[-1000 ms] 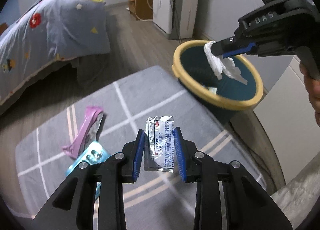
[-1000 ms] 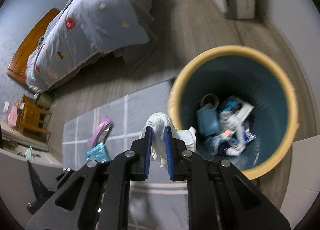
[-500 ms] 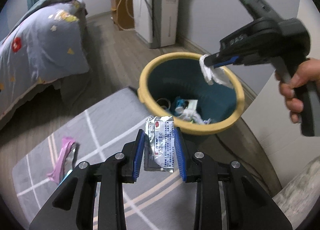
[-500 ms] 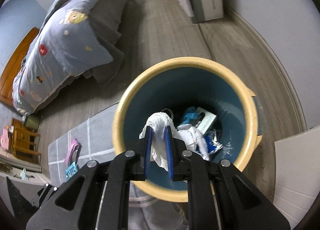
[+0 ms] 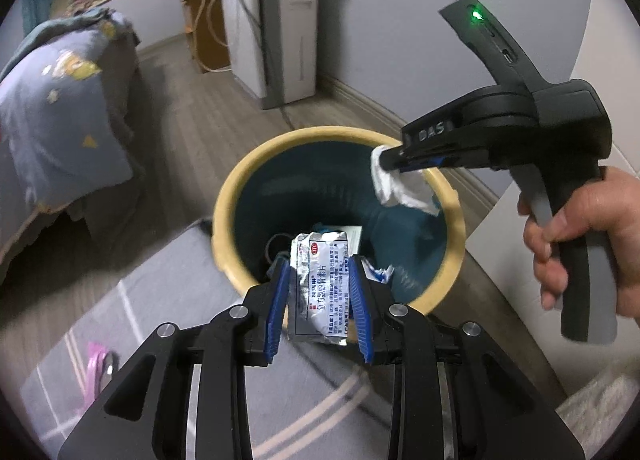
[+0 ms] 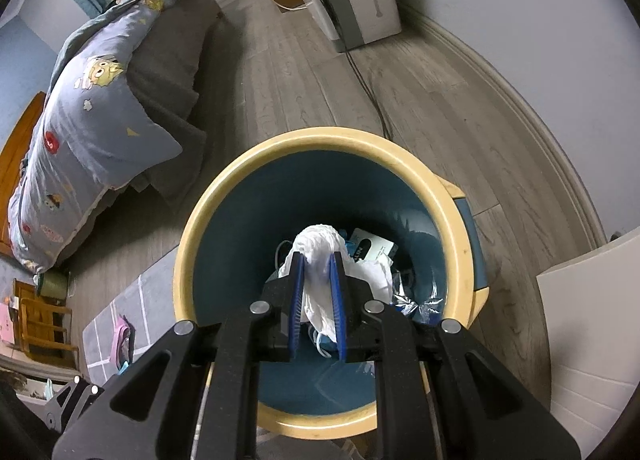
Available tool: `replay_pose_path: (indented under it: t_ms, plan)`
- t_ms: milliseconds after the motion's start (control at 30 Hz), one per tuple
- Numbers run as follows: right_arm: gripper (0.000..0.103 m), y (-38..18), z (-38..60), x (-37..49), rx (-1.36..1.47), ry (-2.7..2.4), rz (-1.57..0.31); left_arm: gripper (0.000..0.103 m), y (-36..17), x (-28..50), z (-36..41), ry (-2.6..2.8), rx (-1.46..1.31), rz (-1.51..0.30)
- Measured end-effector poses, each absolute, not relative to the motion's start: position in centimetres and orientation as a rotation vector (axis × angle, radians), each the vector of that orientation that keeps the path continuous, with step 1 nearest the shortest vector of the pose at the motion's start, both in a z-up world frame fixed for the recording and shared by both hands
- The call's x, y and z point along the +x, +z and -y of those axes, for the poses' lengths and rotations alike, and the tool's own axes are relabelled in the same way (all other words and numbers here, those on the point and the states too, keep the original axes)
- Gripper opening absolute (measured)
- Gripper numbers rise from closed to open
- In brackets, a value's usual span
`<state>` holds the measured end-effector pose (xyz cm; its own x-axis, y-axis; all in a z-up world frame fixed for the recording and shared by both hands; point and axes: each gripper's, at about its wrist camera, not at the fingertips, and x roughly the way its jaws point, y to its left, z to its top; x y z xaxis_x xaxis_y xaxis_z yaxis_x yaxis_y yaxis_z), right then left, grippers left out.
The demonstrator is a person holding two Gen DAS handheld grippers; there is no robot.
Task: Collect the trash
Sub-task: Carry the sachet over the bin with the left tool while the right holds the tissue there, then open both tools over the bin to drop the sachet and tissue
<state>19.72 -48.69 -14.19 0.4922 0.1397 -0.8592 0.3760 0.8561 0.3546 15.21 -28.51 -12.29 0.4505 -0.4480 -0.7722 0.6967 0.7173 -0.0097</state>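
Note:
A round bin with a yellow rim [image 5: 228, 195] and dark teal inside [image 6: 240, 227] stands on the wood floor with trash in its bottom. My left gripper [image 5: 320, 268] is shut on a silver foil medicine packet [image 5: 318, 292] and holds it at the bin's near rim. My right gripper [image 6: 318, 264] is shut on a crumpled white tissue [image 6: 320, 240] and holds it over the bin's opening. The right gripper also shows in the left wrist view [image 5: 390, 163] with the tissue [image 5: 400, 187] hanging above the bin's far right rim.
A grey rug with pale lines [image 5: 168, 292] lies beside the bin with a pink wrapper [image 5: 96, 364] on it. A bed with a blue quilt [image 6: 92, 115] is at the left. A white appliance [image 5: 280, 19] with a cable stands by the far wall.
Both grippers have moved toward the bin. The right gripper with the tissue now hangs over the bin's middle. The left gripper with the packet has reached the near rim.

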Motion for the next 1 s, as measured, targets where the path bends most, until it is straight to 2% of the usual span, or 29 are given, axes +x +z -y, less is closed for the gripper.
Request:
replay_pose_path:
  t_ms: [233,300,333,367,400,467,533,567,633,667,700,800,1000]
  plan:
    - [0.013,-14.1,48.8,19.9,0.574,-0.148,-1.031,0.032,-13.5,16.7,30.7,-0.714,0.38,-0.831]
    - [0.017,-14.0,48.8,20.0,0.57,-0.144,-1.028,0.039,-13.7,16.8,30.6,-0.714,0.357,-0.834]
    - [0.02,-14.0,48.9,20.1,0.571,-0.142,-1.026,0.05,-13.7,16.8,30.4,-0.715,0.341,-0.832]
    - [0.031,-14.0,48.9,20.1,0.572,-0.145,-1.023,0.062,-13.7,16.6,30.3,-0.717,0.33,-0.826]
    - [0.043,-13.9,49.1,20.0,0.57,-0.153,-1.015,0.069,-13.7,16.4,30.1,-0.72,0.322,-0.815]
    - [0.053,-13.8,49.1,20.0,0.565,-0.165,-1.005,0.076,-13.6,16.1,29.7,-0.711,0.317,-0.799]
    - [0.056,-13.9,49.3,20.0,0.567,-0.176,-1.007,0.08,-13.9,15.9,29.3,-0.701,0.303,-0.803]
    - [0.06,-13.9,49.2,20.1,0.569,-0.177,-1.01,0.084,-14.0,15.9,29.0,-0.692,0.297,-0.807]
    - [0.072,-13.9,48.9,20.2,0.557,-0.185,-1.02,0.089,-14.1,15.8,28.4,-0.667,0.283,-0.814]
    - [0.083,-13.8,48.7,20.3,0.547,-0.193,-1.023,0.09,-14.1,16.1,28.2,-0.657,0.277,-0.816]
    - [0.09,-13.6,48.5,20.3,0.535,-0.201,-1.018,0.091,-14.1,16.1,27.7,-0.645,0.267,-0.822]
    - [0.097,-13.0,47.8,20.3,0.509,-0.204,-1.014,0.091,-13.6,16.4,26.1,-0.614,0.251,-0.836]
    - [0.097,-11.7,45.5,20.5,0.45,-0.205,-1.019,0.094,-10.9,16.3,21.6,-0.539,0.229,-0.823]
